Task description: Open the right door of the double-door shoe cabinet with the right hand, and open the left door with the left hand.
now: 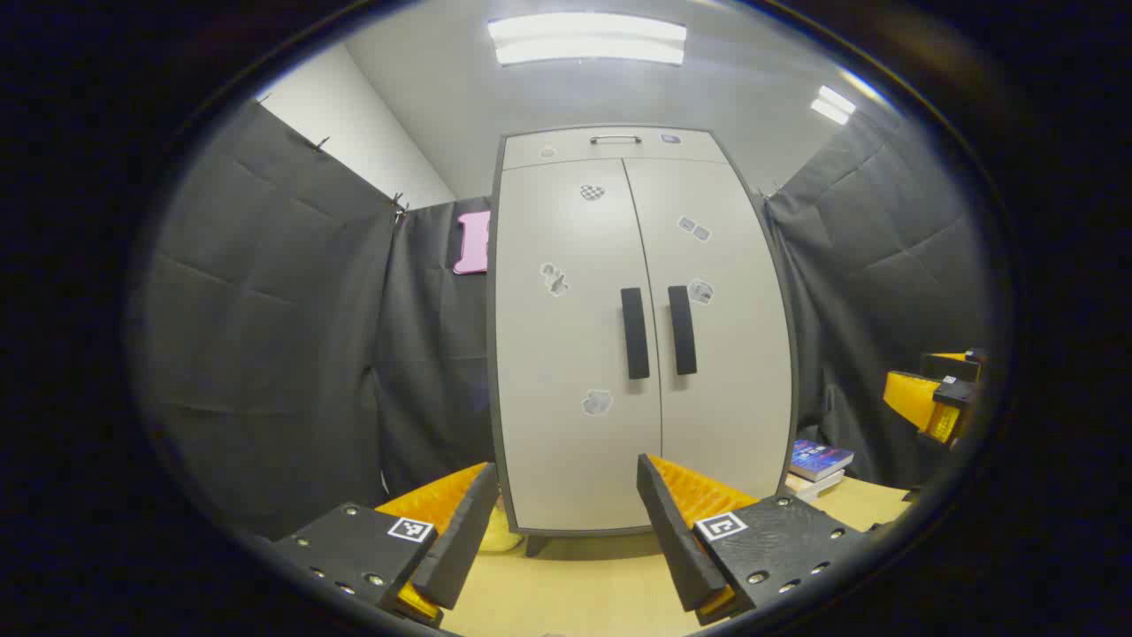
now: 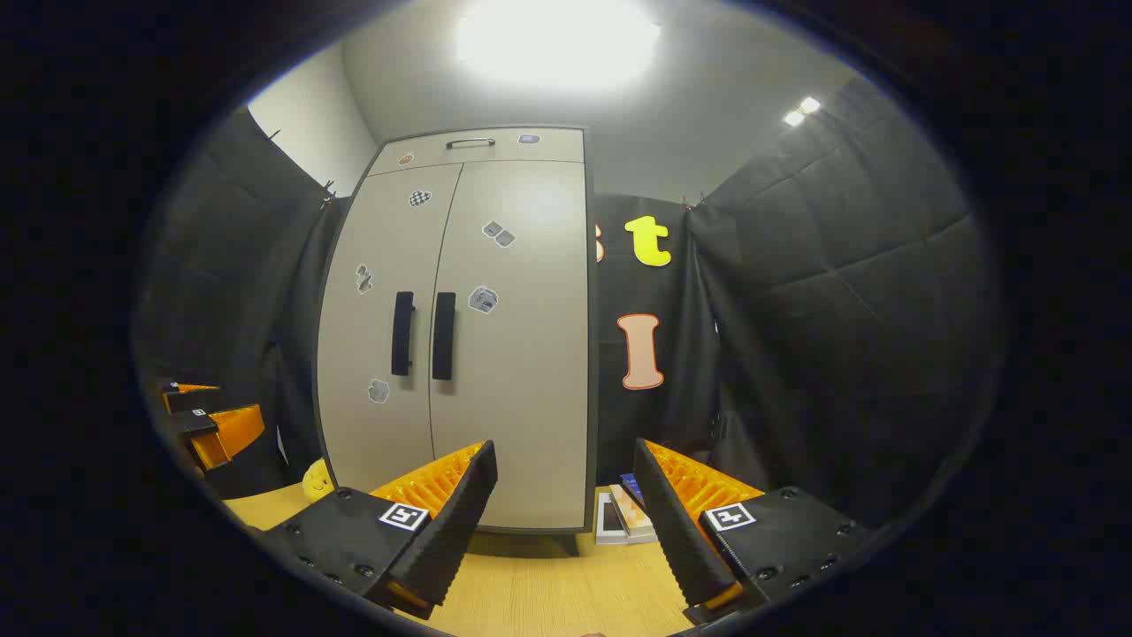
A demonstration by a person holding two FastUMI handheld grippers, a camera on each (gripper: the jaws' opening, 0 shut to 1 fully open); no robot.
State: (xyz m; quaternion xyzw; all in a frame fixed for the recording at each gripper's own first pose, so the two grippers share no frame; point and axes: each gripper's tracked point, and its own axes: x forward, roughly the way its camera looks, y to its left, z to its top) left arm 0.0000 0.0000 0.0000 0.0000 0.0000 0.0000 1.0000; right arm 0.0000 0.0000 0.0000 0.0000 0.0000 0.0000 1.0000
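Note:
A pale grey double-door shoe cabinet (image 1: 575, 336) (image 2: 513, 354) stands on a wooden table with both doors closed. Each door carries a dark vertical handle: the left door handle (image 1: 634, 333) (image 2: 403, 333) and the right door handle (image 1: 682, 329) (image 2: 444, 335) sit side by side at the centre seam. My left gripper (image 1: 566, 482) is open, well short of the cabinet and facing its lower left door. My right gripper (image 2: 564, 464) is open too, aimed at the cabinet's right edge. The right gripper (image 1: 937, 398) also appears far right in the left gripper view, and the left gripper (image 2: 208, 420) far left in the right gripper view.
A top drawer with a metal handle (image 1: 615, 139) caps the cabinet. Books (image 1: 818, 467) (image 2: 623, 513) lie on the wooden table (image 1: 584, 584) to the cabinet's right. A yellow object (image 2: 317, 480) sits at its lower left corner. Black cloth walls enclose the booth.

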